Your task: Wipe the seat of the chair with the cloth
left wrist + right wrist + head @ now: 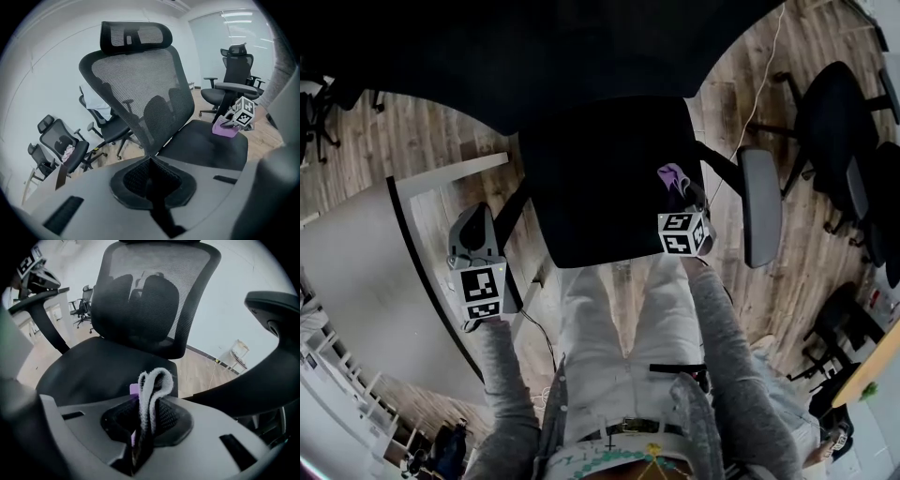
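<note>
The black office chair's seat lies in front of me, its mesh back upright behind it. My right gripper is shut on the cloth, a pale purple and white rag, at the seat's right front part. In the right gripper view the cloth stands folded between the jaws above the seat. From the left gripper view the cloth touches the seat. My left gripper is off the seat's left side by the armrest, shut with nothing between its jaws.
The chair's grey right armrest stands just right of the right gripper. Other black office chairs stand at the right on the wood floor. A white desk curves along the left. My legs are against the seat's front edge.
</note>
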